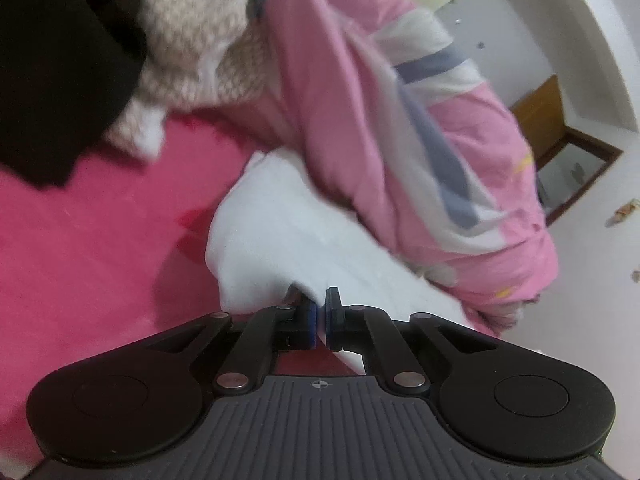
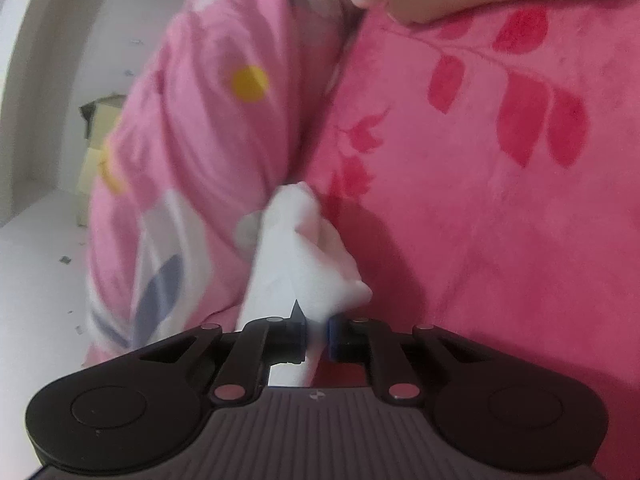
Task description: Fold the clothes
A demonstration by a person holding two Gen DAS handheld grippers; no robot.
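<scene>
A white garment [image 1: 280, 224] lies on a pink bed cover [image 1: 92, 232]. My left gripper [image 1: 321, 312] is shut on the white garment's near edge, the cloth pinched between the blue pads. In the right wrist view my right gripper [image 2: 318, 330] is shut on another bunched part of the white garment [image 2: 304, 248], held just above the pink cover with red leaf print [image 2: 500, 200]. The rest of the garment between the two grips is hidden.
A pink quilt with white and blue-grey patches [image 1: 420, 128] hangs off the bed edge beside the garment, and it also shows in the right wrist view [image 2: 192, 140]. A cream knit [image 1: 192, 40] and a black garment [image 1: 60, 72] lie further back. White floor [image 1: 592, 240] is to the right.
</scene>
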